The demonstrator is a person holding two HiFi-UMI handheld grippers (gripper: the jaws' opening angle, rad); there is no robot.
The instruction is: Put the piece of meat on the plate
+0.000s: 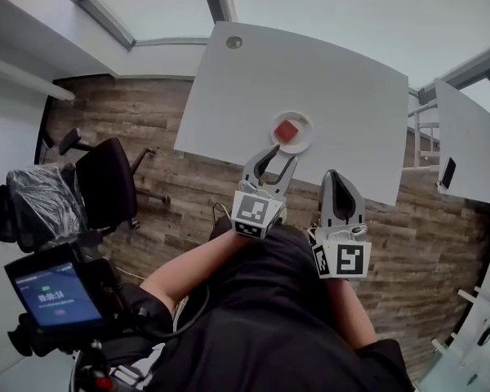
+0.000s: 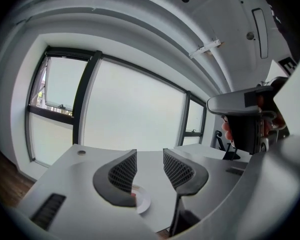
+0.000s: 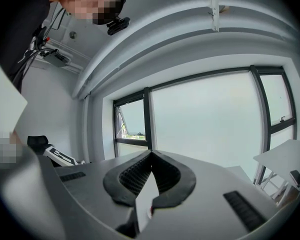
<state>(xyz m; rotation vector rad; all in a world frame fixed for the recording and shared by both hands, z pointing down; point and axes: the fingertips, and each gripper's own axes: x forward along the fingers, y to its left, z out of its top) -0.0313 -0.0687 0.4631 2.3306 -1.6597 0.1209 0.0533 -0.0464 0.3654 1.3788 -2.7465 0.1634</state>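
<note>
Head view: white table (image 1: 327, 72) over a wood-plank floor. The piece of meat (image 1: 287, 131) – red, squarish – lay on the small white plate (image 1: 309, 129) near the table's near edge. The left gripper (image 1: 282, 155) was held just short of the plate, jaws spread, nothing between them. The right gripper (image 1: 336, 175) sat beside it on the right, off the plate, jaws pressed together. A black office chair (image 1: 106, 182) stood on the floor to the left, and a device with a lit screen (image 1: 53, 295) was at lower left. A second table (image 1: 465, 137) at the right carried a small dark flat object (image 1: 447, 172).

Left gripper view: the left gripper (image 2: 150, 154) had its ribbed jaws apart, with only bare tabletop showing in the gap. The plate (image 2: 142, 201) showed partly under the left jaw – apart from the pads, and the meat was mostly hidden there. The right gripper (image 2: 240, 115), held in a hand, appeared at the right edge. A large window (image 2: 135, 109) filled the background.

Right gripper view: the right gripper (image 3: 151, 155) had its jaw tips meeting, pinching nothing. A window (image 3: 205, 119) lay beyond.
</note>
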